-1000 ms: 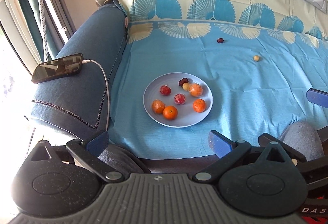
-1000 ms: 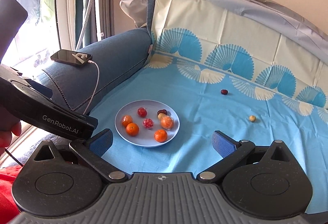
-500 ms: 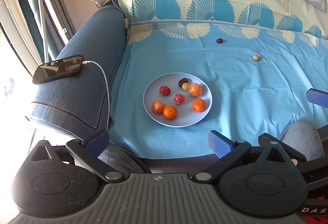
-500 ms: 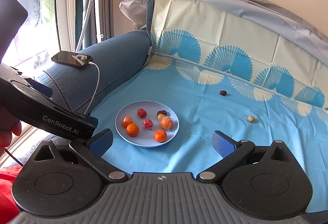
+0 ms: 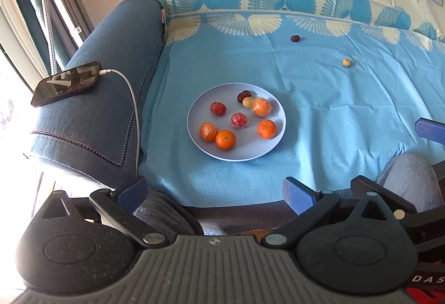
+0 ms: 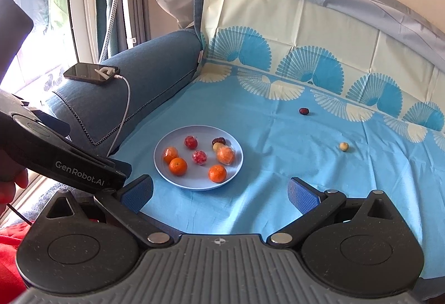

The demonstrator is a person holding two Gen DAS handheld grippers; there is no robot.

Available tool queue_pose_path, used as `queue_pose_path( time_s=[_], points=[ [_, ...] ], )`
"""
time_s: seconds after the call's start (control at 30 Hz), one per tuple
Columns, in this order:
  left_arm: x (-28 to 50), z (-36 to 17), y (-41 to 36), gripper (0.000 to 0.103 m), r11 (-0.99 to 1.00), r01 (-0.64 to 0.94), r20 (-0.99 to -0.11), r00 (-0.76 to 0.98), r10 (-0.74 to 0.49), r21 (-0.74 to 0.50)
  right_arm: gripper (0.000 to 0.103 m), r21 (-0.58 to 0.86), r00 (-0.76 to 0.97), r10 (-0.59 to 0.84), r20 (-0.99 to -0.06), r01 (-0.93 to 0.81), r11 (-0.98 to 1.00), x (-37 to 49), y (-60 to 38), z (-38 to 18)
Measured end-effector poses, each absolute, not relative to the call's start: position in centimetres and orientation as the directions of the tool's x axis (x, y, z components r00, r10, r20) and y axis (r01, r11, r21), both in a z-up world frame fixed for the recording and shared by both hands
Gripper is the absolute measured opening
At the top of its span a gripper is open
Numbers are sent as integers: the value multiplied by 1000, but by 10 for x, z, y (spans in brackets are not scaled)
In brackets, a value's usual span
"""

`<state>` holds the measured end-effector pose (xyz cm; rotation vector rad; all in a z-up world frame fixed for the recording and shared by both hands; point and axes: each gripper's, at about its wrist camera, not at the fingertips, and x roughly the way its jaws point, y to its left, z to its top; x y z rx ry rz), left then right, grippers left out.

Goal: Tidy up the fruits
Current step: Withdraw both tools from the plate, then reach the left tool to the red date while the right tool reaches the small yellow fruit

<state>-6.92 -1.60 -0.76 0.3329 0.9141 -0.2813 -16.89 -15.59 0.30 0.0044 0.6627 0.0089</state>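
Observation:
A pale blue plate [image 5: 275, 137] [image 6: 164, 165] lies on the blue sofa cover and holds several fruits: oranges [image 5: 225, 140] [image 6: 178, 166], red fruits [image 5: 239, 120] [image 6: 199, 157], a dark date [image 5: 243, 96] and a small yellow fruit. A loose dark date [image 5: 295, 38] [image 6: 304, 111] and a loose small yellow fruit [image 5: 346, 62] [image 6: 344, 146] lie farther back on the cover. My left gripper [image 5: 214, 190] is open and empty, near the sofa's front edge. My right gripper [image 6: 219, 192] is open and empty, just in front of the plate.
A phone [image 5: 66, 83] [image 6: 91, 73] with a white charging cable [image 5: 133, 109] rests on the blue armrest at left. The sofa back rises behind the fruit. The left gripper's body [image 6: 64, 162] shows at left in the right wrist view. A knee [image 5: 408, 181] is at right.
Both grippers have drifted slightly; the view barely shifts. Nothing was grasped or moved.

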Motion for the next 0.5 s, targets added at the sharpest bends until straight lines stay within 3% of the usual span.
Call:
queue_pose_path(
  time_s=[0.5],
  points=[
    [-31, -43, -48, 103, 878, 446, -873, 483, -73, 174, 102, 84, 723, 28, -690, 42, 996, -141, -183, -27]
  ],
)
